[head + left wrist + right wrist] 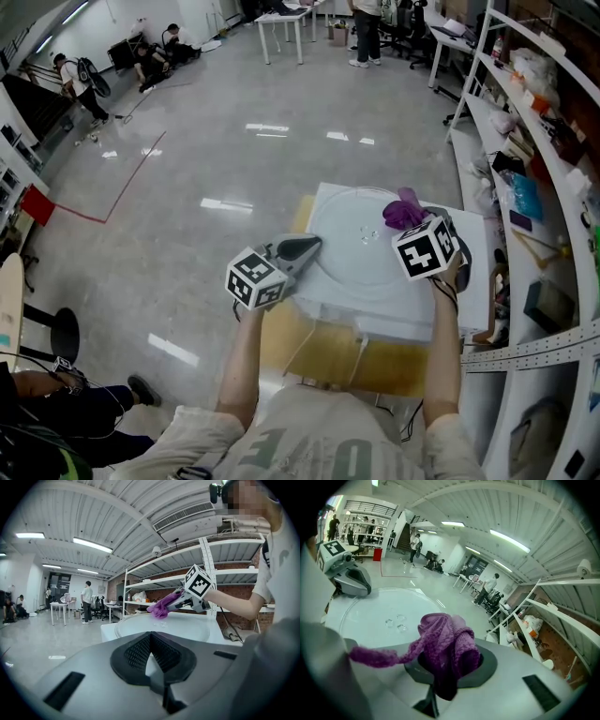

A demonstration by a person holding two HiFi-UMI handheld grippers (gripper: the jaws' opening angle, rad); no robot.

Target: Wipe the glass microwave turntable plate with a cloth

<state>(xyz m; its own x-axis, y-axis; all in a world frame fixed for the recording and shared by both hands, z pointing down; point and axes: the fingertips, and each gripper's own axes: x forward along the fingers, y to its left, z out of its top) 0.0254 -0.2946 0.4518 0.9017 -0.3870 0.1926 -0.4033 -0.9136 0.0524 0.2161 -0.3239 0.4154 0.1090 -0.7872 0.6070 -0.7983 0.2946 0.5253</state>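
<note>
While my left gripper (305,248) sits nearest me, jaws pressed together on nothing, with its tips at the left rim of the glass turntable plate (361,262), I'd use it as a stop so the plate can't skate on the white box (394,323) beneath; my right gripper (417,230) is clamped on the bunched purple cloth (445,644), which hangs over the plate's far right part, touching or not I cannot tell; I'd lower it, press lightly and sweep in overlapping arcs across the centre bumps (396,623), keeping hard jaw tips off the glass
</note>
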